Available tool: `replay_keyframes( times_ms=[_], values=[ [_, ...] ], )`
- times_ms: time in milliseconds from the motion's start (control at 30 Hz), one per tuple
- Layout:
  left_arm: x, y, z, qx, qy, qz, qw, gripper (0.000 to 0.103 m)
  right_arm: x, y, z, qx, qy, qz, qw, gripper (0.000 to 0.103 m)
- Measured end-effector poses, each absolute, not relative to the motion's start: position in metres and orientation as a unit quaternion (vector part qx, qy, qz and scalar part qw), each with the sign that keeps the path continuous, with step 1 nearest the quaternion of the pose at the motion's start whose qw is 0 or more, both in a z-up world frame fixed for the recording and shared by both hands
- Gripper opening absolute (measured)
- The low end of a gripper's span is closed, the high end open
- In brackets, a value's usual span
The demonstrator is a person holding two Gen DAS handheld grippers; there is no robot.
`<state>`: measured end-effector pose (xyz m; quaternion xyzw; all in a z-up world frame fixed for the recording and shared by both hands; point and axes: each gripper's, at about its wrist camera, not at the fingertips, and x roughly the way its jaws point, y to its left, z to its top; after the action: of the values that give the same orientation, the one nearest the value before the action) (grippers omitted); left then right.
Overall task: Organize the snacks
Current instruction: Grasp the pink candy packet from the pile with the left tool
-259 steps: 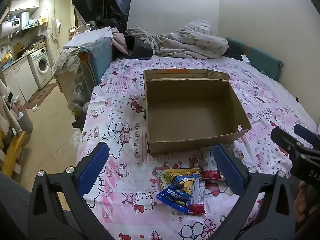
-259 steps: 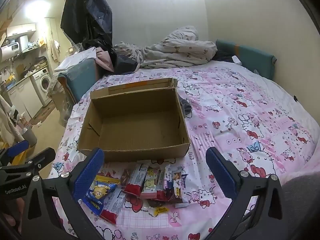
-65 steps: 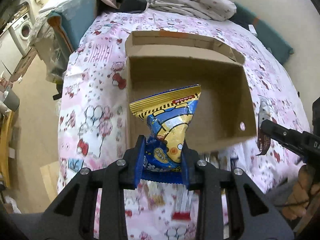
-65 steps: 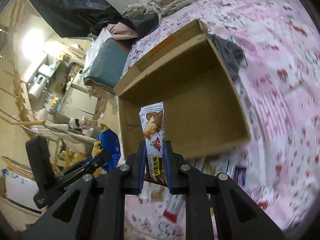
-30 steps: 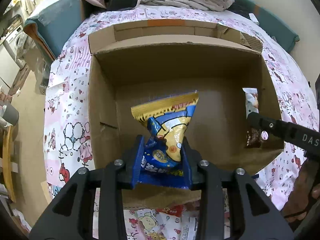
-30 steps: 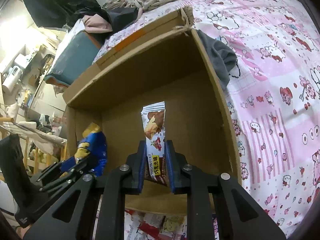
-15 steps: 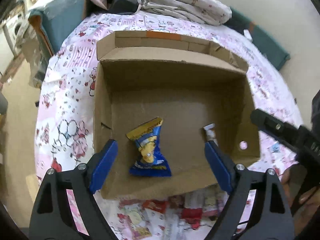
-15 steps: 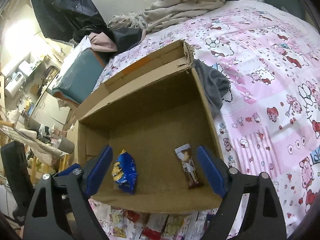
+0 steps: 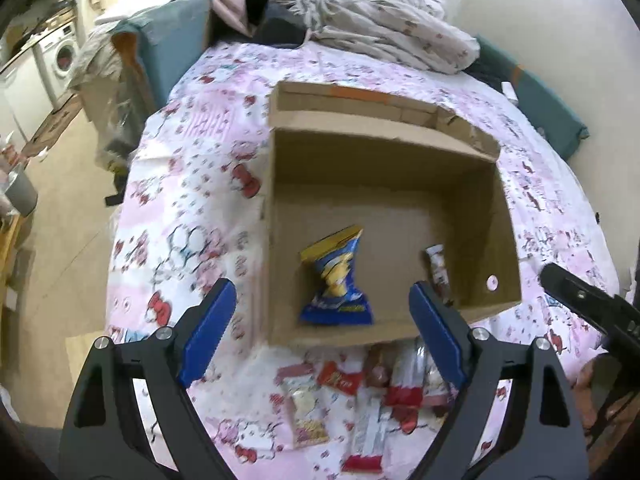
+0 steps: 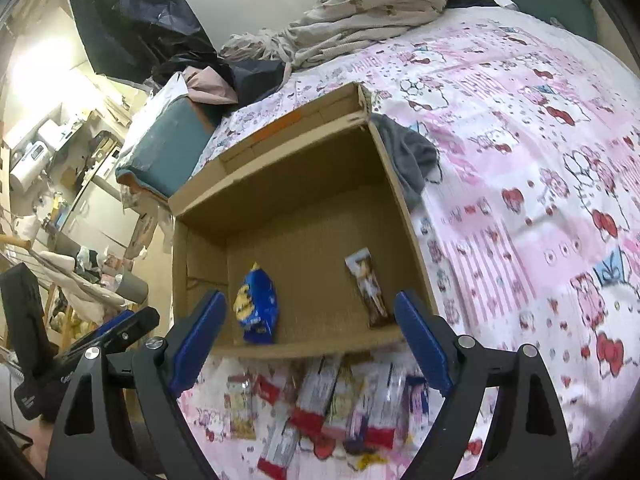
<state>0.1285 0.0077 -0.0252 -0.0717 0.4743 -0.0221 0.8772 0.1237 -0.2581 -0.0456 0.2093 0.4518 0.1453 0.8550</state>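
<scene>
- Since a second ago, both snacks have been let go and both grippers have been drawn back from the cardboard box (image 9: 505, 216).
- A blue-and-yellow chip bag (image 9: 338, 280) is seen lying on the box floor toward its left side.
- A brown snack bar (image 10: 368, 286) lies near the right wall, well apart from the bag.
- More snack packets (image 10: 328, 400) are spread on the pink bedsheet (image 10: 540, 184) just before the box.
- Left gripper (image 9: 320, 330) and right gripper (image 10: 306, 336) are held wide open, with nothing between their blue pads.

Pink-patterned bed (image 9: 188, 216) carries a cardboard box (image 9: 506, 216), loose snacks (image 9: 360, 392), bedding (image 9: 392, 36).
</scene>
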Motion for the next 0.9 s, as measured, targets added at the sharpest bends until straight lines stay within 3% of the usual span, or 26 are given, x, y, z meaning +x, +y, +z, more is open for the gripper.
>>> replay_keyframes(
  times_ms=[733, 900],
  values=[
    [0.087, 0.036, -0.072, -0.118, 0.544, 0.023, 0.831, 0.086, 0.074, -0.271, -0.09, 0.237, 0.54, 0.085, 0.803, 0.089],
    [0.09, 0.047, -0.093, -0.146, 0.565, 0.044, 0.811, 0.072, 0.076, -0.274, -0.098, 0.244, 0.552, 0.073, 0.794, 0.089]
  ],
)
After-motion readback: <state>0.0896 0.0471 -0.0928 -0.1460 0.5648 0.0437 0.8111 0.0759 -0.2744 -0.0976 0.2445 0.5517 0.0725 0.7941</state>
